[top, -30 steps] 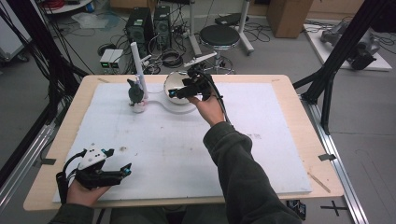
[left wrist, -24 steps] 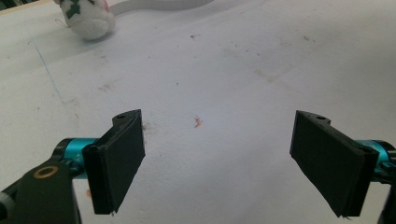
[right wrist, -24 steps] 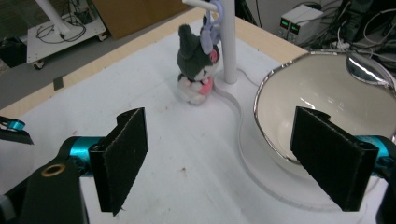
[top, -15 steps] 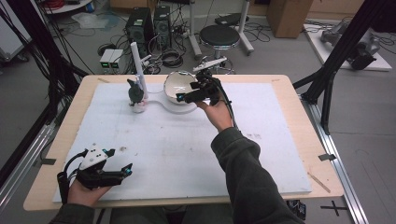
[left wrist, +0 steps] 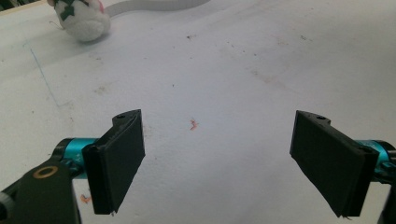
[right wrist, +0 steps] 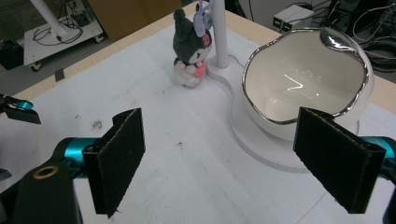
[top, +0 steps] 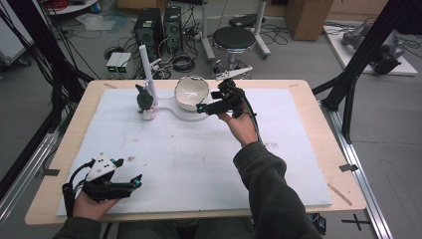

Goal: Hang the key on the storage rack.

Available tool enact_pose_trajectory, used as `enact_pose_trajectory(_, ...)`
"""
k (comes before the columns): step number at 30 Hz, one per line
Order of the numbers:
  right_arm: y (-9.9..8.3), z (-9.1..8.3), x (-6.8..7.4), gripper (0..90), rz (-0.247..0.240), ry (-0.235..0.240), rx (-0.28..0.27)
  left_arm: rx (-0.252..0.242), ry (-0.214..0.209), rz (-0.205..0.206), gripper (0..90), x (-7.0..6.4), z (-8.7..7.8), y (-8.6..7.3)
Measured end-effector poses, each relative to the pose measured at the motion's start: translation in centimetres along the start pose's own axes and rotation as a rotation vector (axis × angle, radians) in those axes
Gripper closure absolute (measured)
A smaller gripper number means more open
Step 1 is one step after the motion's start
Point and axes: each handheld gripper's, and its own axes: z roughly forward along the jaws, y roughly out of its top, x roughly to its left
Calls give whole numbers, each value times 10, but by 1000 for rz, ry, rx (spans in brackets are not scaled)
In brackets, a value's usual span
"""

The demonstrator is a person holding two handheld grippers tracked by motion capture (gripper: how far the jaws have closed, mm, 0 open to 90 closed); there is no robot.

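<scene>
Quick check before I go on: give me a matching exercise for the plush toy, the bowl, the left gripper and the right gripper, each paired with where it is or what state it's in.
Things:
1. plush toy
2. bowl
3. left gripper
4. right gripper

Places or states:
A. open, low over the near left part of the white mat, with nothing between its jaws
B. white with a shiny rim, on the round end of a white base
C. open, held up close beside the bowl
D. dark-headed, upright at the foot of the white pole

Pairs: 1-D, 2-B, 3-A, 4-C
</scene>
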Motion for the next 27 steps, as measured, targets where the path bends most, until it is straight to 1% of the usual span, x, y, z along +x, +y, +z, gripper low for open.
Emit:
enact_pose_trajectory(10,-11,-12,-4,151,4,-9,-9,-4,0,-5,180,0,0,0)
enact_pose_trajectory(19,-21,-18,-7,139,19,-13,-2,-2,2,-6,181,0,-1,0)
enact_pose_trajectory(27,-25,-22,-8,125,11,-29,1,-2,0,-9,180,1,-1,0)
